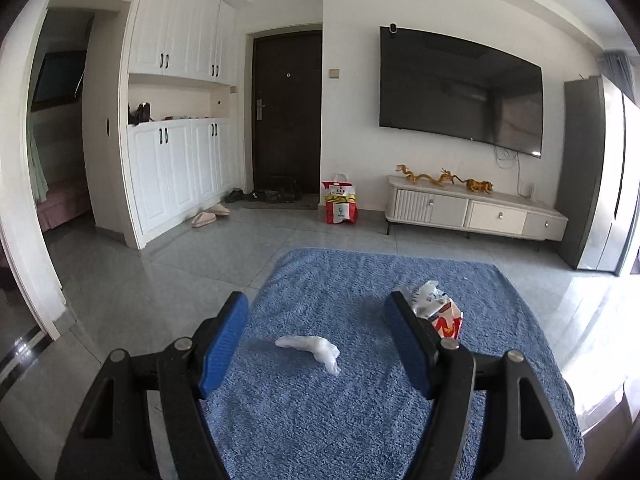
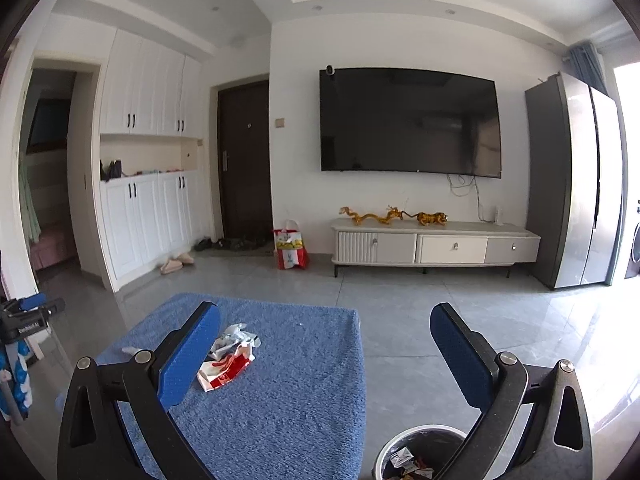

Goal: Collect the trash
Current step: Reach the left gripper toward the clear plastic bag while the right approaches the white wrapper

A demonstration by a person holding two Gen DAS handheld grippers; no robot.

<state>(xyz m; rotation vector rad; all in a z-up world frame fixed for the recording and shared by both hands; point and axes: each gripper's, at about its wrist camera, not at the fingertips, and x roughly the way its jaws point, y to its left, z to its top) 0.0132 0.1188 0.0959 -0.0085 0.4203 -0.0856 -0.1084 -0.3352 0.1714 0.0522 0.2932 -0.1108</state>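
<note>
On the blue-covered table [image 1: 360, 400] in front of you, two pieces of trash are left to collect. Your left gripper [image 1: 316, 340] is spread with nothing between its pads, and through that gap you can see a crumpled clear plastic wrapper [image 1: 310, 349] lying on the blue cover. Just behind its right finger sits a red-and-white snack wrapper [image 1: 440, 308], crushed and partly torn open.

Your right gripper [image 2: 324, 354] is spread wide and empty too. From that view the red-and-white snack wrapper [image 2: 228, 360] lies just beside the left finger, not between the pads, so neither gripper holds anything. Down at the bottom edge of the right view stands the trash bin [image 2: 404, 446], on the floor beside the table, and it already has several scraps inside. So part of the job looks done: some trash is in the bin, and the right gripper hangs above and near it.

What is left, as far as you can see, is the plastic wrapper and the snack wrapper. The left gripper is better lined up with the plastic one; the snack wrapper sits between your two grippers, so either could take it.
</note>
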